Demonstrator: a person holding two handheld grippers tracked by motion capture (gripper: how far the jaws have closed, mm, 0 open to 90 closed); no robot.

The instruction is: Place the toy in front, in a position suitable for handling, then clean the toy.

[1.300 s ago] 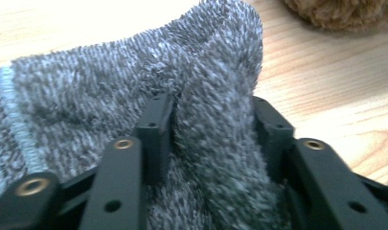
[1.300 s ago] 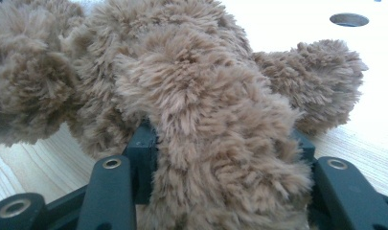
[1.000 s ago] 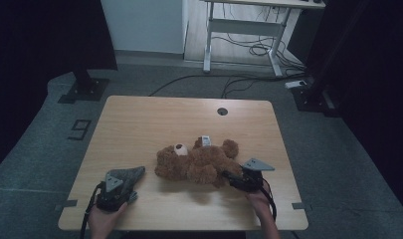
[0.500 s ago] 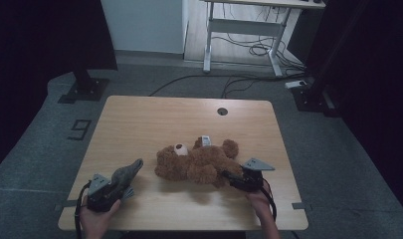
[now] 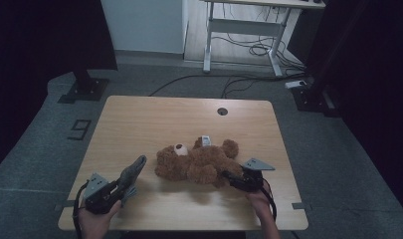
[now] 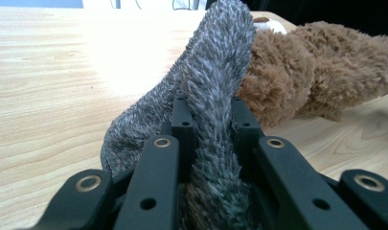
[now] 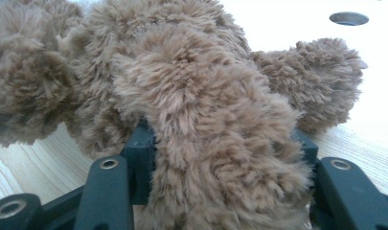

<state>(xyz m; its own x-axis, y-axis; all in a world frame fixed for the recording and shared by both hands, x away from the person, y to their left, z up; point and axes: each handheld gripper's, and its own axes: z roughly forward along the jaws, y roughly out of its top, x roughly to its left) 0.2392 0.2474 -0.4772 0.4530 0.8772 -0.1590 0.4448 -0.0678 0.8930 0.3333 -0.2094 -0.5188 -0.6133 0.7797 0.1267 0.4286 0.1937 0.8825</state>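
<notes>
A brown teddy bear [image 5: 196, 162] lies on its back on the wooden table [image 5: 154, 119], head toward the left, with a white tag by its upper side. My right gripper [image 5: 230, 178] is shut on one of its legs [image 7: 206, 120], the fur bulging between the jaws [image 7: 222, 143]. Near the table's front left, my left gripper [image 5: 122, 185] is shut on a grey fuzzy sock [image 5: 134, 170]. The sock [image 6: 215, 72] stands up out of that gripper's jaws [image 6: 211, 112], its tip close to the bear's head [image 6: 316, 72].
A round cable hole [image 5: 222, 111] sits near the table's far edge. Beyond the table are a white desk frame [image 5: 239, 45], loose floor cables [image 5: 258, 50] and a black stand base [image 5: 84, 87]. A "9" mark [image 5: 79, 128] lies on the floor at left.
My left gripper has drawn back a little toward the front left corner with the grey sock, whose tip now points up higher. The right gripper and the bear have stayed put.
</notes>
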